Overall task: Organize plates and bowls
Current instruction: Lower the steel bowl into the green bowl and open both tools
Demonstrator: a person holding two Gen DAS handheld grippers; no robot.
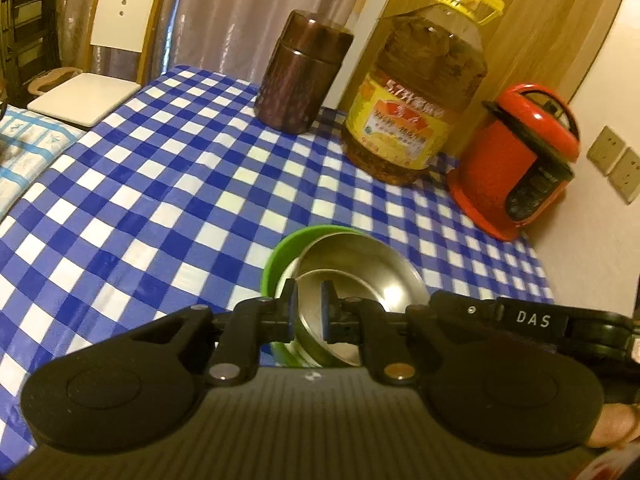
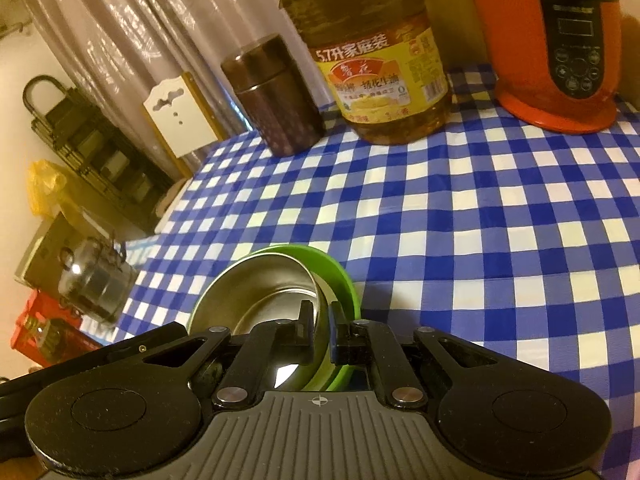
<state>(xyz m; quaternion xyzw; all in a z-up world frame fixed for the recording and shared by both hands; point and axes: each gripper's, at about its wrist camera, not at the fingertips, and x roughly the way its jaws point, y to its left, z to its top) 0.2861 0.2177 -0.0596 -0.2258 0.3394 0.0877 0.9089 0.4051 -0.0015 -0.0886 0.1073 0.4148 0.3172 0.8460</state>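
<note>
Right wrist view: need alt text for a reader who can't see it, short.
The right gripper is shut on the rim of a steel bowl nested in a green bowl on a blue-and-white checked tablecloth. Behind stand a brown canister, a large oil bottle and a red cooker.

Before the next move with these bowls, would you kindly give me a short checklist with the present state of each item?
1. Left gripper clamped on the steel bowl rim: ok, jaws nearly shut across it.
2. Right gripper clamped on the opposite rim: ok.
3. Steel bowl nested inside the green bowl: ok, though it sits tilted.
4. Whether the stack rests on the checked tablecloth or is lifted: cannot tell.
5. Oil bottle, brown canister and red cooker apart from the bowls: ok.
</note>
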